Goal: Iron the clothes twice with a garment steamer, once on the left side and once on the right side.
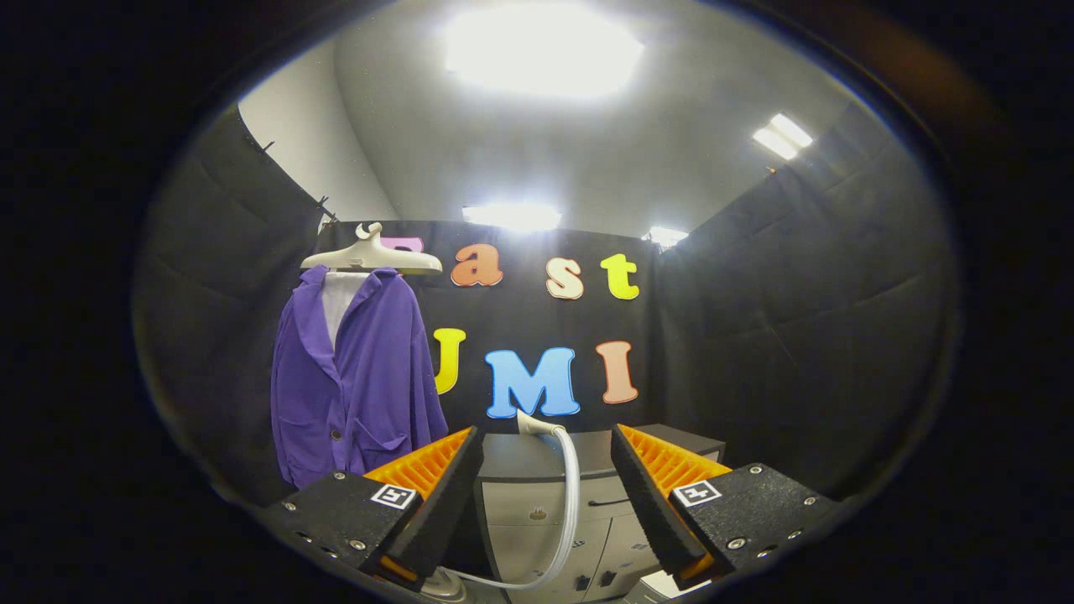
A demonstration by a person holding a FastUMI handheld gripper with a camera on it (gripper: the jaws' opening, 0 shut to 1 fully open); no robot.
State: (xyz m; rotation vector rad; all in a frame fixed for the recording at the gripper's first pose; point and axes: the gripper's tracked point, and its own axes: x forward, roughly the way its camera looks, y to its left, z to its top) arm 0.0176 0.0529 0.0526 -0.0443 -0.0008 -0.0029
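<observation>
Purple jacket [357, 377] hangs on a cream hanger [371, 254] against the booth wall, left of and beyond the fingers. Grey cabinet [537, 495] stands ahead; the steamer's white hose [569, 495] curves before it. Gripper [545, 470] gapes, holding nothing.

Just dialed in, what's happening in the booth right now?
A person is holding the gripper open, with nothing pressed between its orange fingers. Through the gap you see a grey cabinet with the steamer's white hose curving down its front. The purple jacket hangs on a white hanger, beyond the fingers and off to their left. The steamer has not been picked up yet, so ironing has not begun.
</observation>
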